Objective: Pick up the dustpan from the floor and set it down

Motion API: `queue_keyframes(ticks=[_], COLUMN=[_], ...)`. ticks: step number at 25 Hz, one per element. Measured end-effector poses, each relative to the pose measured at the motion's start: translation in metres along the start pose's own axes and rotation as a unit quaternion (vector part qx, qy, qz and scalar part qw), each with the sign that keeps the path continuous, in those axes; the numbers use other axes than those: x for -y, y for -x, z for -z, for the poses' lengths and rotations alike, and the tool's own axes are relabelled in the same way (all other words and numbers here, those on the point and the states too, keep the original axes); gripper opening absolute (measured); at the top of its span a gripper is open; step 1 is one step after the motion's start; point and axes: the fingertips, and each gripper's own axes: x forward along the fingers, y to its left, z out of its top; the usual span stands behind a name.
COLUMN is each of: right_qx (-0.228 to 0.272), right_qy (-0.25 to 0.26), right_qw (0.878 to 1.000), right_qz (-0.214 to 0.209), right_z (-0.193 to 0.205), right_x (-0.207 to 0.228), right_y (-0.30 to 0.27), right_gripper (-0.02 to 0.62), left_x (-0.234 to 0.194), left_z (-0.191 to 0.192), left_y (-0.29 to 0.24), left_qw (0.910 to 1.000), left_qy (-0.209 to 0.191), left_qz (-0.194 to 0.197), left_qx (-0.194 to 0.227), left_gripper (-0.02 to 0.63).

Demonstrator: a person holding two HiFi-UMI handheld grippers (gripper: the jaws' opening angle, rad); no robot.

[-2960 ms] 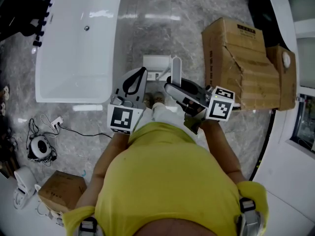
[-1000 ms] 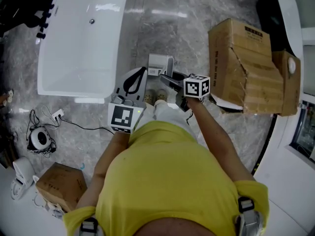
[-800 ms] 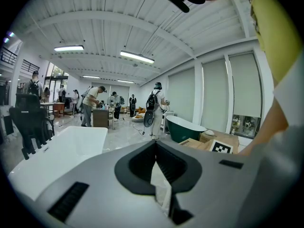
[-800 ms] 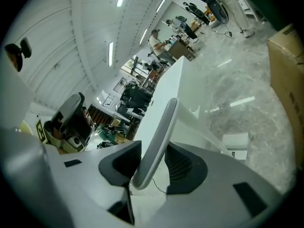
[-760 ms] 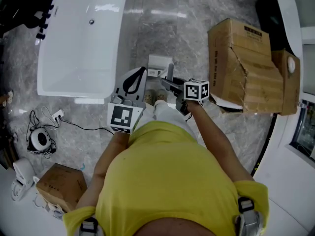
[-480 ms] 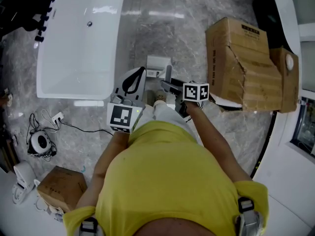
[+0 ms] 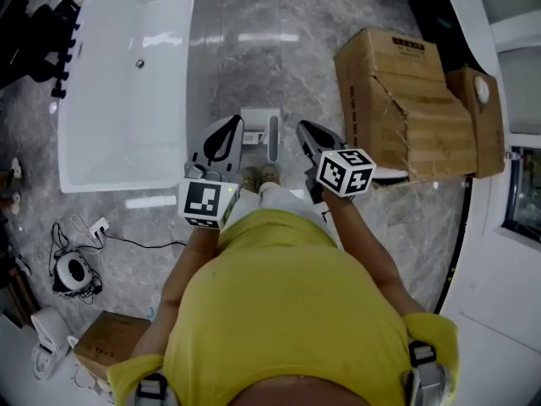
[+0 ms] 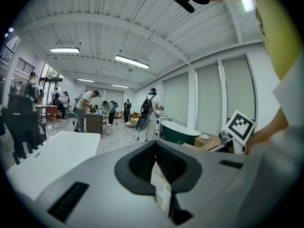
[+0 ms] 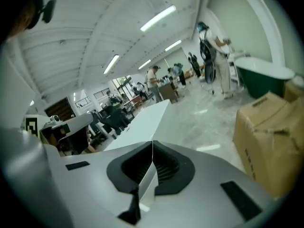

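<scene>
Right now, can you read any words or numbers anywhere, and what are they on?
Nothing here can be read.
On the big cardboard box: a dark printed label on top, too small to read; the print on its side is blurred.
On the small cardboard box: a dark mark, too small to read.

The person wore a yellow shirt (image 7: 287, 311); the grey left tongs (image 7: 228, 128) and right tongs (image 7: 304, 132) each bore a black-and-white marker cube (image 7: 205, 203).

No legible text; cardboard box (image 7: 406, 100) print too small.
</scene>
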Motion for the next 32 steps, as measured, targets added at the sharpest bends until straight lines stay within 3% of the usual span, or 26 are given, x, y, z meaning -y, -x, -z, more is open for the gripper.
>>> queue_keyframes(ticks=[2,6,13,17,32], right_qx=[0.05,0.142,0.266,0.312,0.314], right_qy=[0.068,0.158,0.27,0.303,0.259], right_qw=[0.996,0.975,0.918,0.892,0.908], right_qz=[0.03,0.064,0.116,0.121,0.097], right_z=[-0.035,-0.101,-0.182,-0.204,-0.202], right_x=[-0.006,-0.028,-0.069,-0.094,-0.1], right_y=[0.015,0.045,0.096,0.116,0.118], right_gripper=[0.012,0.011,0.011,0.011,0.009], left_x=[-0.001,-0.007,-0.01,-0.01,-0.006], left_z=[-0.004,-0.032,-0.124,-0.154,-0.16], left_y=[-0.003,-0.008,-0.005,0.007,0.015], left_qw=[1.0,0.9997,0.9911,0.9876,0.988], left_qy=[-0.002,-0.015,-0.068,-0.063,-0.053], left_qz=[-0.002,-0.007,-0.039,-0.054,-0.05], left_qx=[-0.003,0.018,0.107,0.133,0.136], left_gripper=[0.0,0.0,0.0,0.0,0.0])
